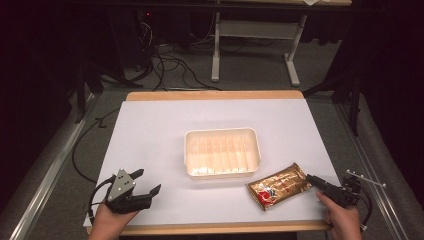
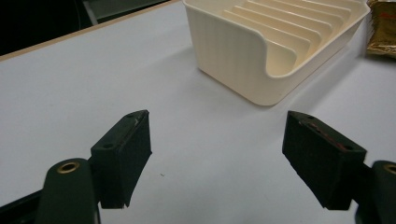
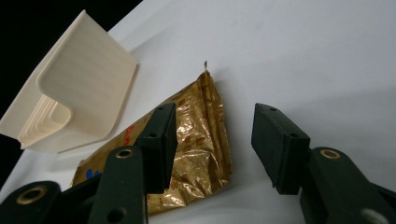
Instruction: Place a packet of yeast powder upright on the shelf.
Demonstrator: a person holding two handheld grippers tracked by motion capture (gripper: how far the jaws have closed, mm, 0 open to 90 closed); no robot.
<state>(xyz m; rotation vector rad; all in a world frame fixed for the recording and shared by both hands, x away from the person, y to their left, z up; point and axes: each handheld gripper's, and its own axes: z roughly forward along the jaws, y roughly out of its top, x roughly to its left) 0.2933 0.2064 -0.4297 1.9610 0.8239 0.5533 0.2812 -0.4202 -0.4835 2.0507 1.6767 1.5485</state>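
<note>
A gold foil packet [image 1: 279,186] lies flat on the white table [image 1: 150,130], just right of the front corner of a cream ribbed tray [image 1: 222,131]. My right gripper [image 1: 311,180] is at the packet's right end, open. In the right gripper view its jaws [image 3: 215,108] stand around the packet's [image 3: 201,140] end, one jaw over the foil and one over bare table, with no pad pressing on it. The tray [image 3: 88,79] is beyond. My left gripper [image 1: 147,181] rests at the front left, open and holding nothing [image 2: 217,114]. It faces the tray's wall [image 2: 243,60], and the packet [image 2: 383,28] shows behind.
The tray holds nothing. The table's wooden front edge [image 1: 220,229] runs close to both hands. Beyond the far edge are cables [image 1: 170,65] on the floor and the white legs of another table [image 1: 216,50].
</note>
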